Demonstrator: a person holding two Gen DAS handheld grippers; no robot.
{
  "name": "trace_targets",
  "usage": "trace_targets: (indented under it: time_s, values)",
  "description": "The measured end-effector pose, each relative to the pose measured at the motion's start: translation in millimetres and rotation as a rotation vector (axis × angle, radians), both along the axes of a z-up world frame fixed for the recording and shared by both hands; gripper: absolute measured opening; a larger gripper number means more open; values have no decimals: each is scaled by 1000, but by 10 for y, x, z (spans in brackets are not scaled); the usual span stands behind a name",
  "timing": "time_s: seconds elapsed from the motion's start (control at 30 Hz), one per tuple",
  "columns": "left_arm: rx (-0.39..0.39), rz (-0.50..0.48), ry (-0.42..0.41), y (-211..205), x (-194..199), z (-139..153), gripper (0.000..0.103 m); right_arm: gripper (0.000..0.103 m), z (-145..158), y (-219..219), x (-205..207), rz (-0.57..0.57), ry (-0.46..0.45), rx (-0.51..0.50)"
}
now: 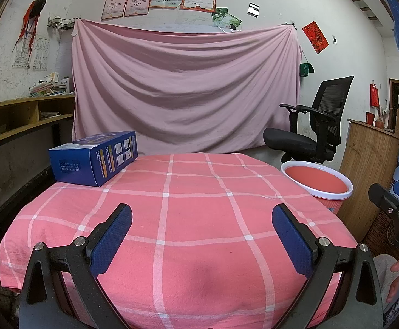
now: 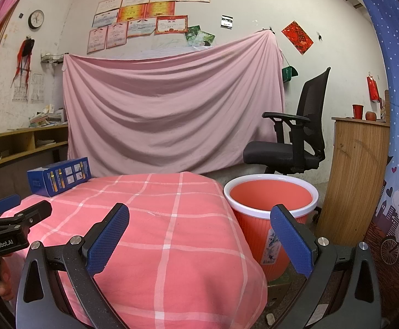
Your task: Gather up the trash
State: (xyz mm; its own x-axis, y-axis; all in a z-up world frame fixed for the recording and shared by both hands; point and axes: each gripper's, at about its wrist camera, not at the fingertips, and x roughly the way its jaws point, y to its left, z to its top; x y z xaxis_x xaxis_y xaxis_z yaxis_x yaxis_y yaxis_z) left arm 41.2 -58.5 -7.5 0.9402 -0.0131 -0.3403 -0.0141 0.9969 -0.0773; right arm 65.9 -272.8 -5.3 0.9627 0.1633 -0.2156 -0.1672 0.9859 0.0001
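Left wrist view says we haven't started: left gripper [image 1: 202, 235] and right gripper [image 2: 199, 235] both gape wide with nothing held, blue box [image 1: 93, 161] sits on the table's [image 1: 199, 205] far-left corner, red bin [image 2: 270, 205] looks empty.

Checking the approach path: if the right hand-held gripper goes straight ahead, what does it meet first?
Probably the pink checked tablecloth over the table's right edge; the right hand-held gripper is open. The orange bin sits slightly right. Depth unclear.
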Motion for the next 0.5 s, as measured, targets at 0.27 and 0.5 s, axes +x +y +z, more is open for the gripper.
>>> trace_targets:
  time_s: [0.27, 0.5]
  values:
    - [0, 0, 1, 0, 0, 1, 100, 103, -49, 27, -9, 2, 4, -1]
    - [2, 0, 2, 13, 1, 1, 100, 103, -38, 22, 1, 2, 5, -1]
